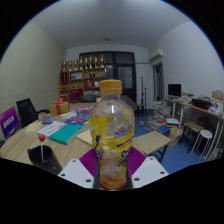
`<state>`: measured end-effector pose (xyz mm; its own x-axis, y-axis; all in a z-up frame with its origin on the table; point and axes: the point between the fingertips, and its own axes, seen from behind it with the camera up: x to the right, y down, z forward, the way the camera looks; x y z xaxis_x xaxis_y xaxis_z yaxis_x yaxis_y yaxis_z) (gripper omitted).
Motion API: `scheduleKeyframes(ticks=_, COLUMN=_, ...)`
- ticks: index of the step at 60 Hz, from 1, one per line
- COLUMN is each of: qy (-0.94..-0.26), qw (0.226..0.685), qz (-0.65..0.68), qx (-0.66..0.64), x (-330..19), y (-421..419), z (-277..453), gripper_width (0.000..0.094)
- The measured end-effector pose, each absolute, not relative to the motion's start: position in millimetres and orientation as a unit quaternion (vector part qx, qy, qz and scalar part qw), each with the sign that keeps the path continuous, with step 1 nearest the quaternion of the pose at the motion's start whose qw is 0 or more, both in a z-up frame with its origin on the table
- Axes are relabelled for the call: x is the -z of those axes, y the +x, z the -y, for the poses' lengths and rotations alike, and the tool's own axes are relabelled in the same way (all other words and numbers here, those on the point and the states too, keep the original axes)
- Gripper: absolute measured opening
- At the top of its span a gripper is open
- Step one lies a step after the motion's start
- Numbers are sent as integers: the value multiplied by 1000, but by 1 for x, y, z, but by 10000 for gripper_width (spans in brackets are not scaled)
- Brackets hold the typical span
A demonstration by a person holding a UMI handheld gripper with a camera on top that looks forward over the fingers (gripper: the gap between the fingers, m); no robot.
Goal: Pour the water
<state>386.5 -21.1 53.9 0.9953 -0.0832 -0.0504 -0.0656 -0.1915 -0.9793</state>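
- The gripper has both fingers clamped on a capped bottle, held upright above the worktop.
- A black cup stands at the near edge.
- Pouring looks not yet begun.

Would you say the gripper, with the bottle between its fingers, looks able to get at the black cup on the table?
Probably yes. The gripper holds the bottle upright, and the black cup stands just beside its finger on the table, with nothing visible between them.

Gripper-mounted camera faces forward, bottle close.
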Motion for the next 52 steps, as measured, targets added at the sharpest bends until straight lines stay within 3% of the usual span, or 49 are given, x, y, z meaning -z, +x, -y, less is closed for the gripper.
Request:
scheduleKeyframes(ticks=5, qy=-774, qw=631, qz=-50, qx=4, x=-55, y=389, z=32, gripper_width=394)
scheduleKeyframes(ticks=10, qy=-786, qw=616, qz=-54, qx=-2, x=-54, y=389, z=33, gripper_width=490)
scheduleKeyframes(ticks=13, qy=-808, qw=586, qz=-64, qx=-6, x=-46, y=398, z=50, gripper_width=576)
scheduleKeyframes(ticks=17, qy=-826, qw=560, qz=-66, qx=-16, x=-41, y=406, z=87, gripper_width=856)
scheduleKeyframes(ticks=21, qy=-832, qw=550, qz=-70, qx=-18, x=-42, y=395, z=84, gripper_width=806)
scheduleKeyframes(ticks=52, qy=-847, qw=515, qz=-129, qx=32, x=-151, y=346, z=288, gripper_width=833)
